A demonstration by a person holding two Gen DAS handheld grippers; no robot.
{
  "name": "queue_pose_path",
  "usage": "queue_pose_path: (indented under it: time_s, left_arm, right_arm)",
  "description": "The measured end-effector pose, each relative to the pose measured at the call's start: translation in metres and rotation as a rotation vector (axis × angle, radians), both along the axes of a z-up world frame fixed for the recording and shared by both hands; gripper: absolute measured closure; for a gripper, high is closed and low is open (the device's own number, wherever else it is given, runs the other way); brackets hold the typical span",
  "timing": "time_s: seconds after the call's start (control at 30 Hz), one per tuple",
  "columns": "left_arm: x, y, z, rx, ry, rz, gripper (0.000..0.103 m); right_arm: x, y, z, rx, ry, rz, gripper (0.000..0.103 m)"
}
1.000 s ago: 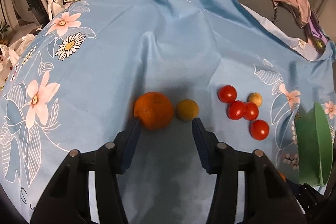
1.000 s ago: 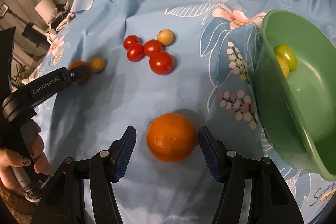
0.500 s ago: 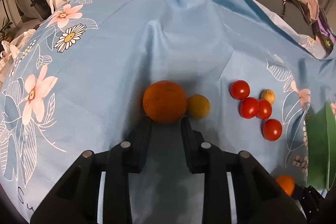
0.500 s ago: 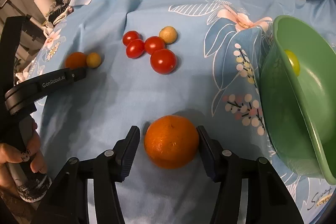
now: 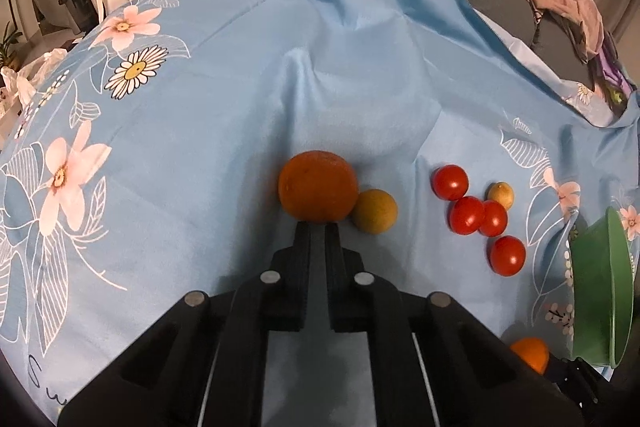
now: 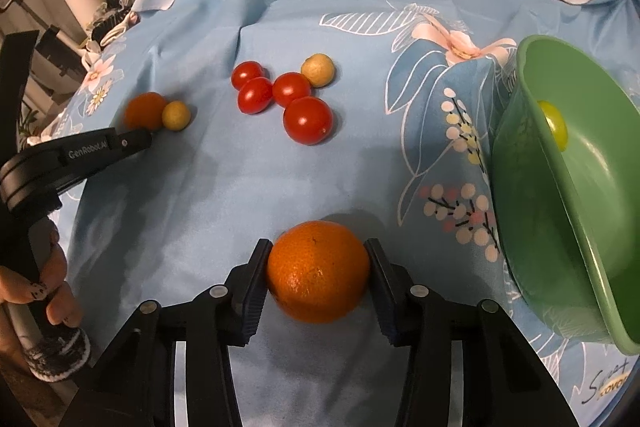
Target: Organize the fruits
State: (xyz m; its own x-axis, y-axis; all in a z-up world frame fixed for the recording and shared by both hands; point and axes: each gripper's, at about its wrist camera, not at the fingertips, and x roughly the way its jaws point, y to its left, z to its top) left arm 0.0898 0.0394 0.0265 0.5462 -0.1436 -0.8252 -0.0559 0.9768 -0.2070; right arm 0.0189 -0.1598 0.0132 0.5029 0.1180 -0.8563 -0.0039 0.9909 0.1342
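Two fingers of the left gripper have just closed together, empty, behind the round orange tangerine — it may roll away. Right view: the right gripper clamps a second orange tangerine beside the green plastic bowl — it could slip.
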Motion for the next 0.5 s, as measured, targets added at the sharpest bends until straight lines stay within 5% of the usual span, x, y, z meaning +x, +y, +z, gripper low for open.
queue_pose_path:
  time_s: [0.5]
  left_arm:
    - [-0.01, 0.005, 0.019, -0.101, -0.058, -0.016, 0.098]
  right_arm:
    - [-0.002, 0.0, 0.003, 0.019, -0.025, -0.002, 0.056]
